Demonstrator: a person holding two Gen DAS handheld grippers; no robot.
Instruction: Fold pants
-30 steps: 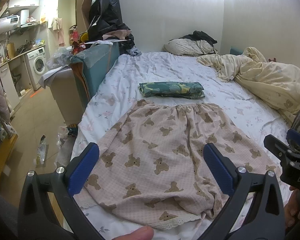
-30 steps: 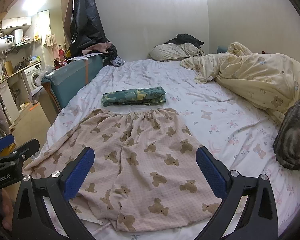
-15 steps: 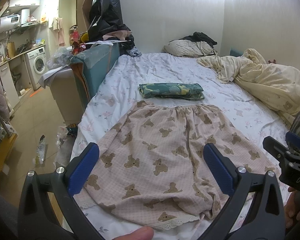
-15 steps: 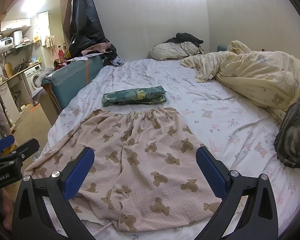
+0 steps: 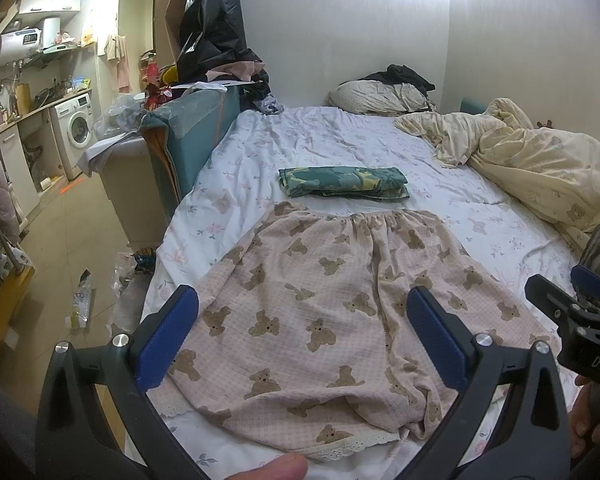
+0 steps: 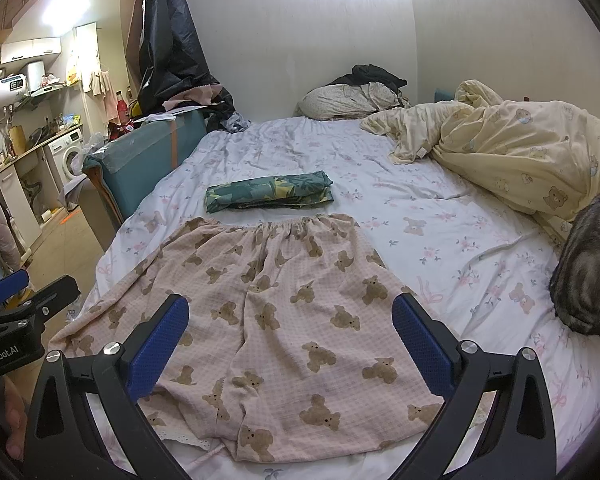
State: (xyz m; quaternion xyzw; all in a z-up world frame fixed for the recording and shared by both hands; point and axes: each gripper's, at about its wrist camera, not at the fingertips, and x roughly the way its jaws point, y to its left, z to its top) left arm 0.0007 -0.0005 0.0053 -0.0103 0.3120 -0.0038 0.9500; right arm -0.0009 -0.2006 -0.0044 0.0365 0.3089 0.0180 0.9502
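Pink checked pants with brown bear print (image 5: 324, 304) lie spread flat on the bed, waistband far, lace hems near; they also show in the right wrist view (image 6: 276, 320). My left gripper (image 5: 300, 332) is open and empty, held above the pants' near left part. My right gripper (image 6: 288, 340) is open and empty above the near right part. Each gripper shows at the edge of the other's view.
A folded green patterned cloth (image 5: 342, 183) lies just beyond the waistband. A yellow duvet (image 6: 520, 152) is heaped at the right. A grey tabby cat (image 6: 588, 268) sits at the bed's right edge. A teal headboard panel (image 5: 188, 136) stands left; floor clutter lies below.
Both grippers have barely moved, drifting slightly. The pants lie as before. Both grippers stay open.
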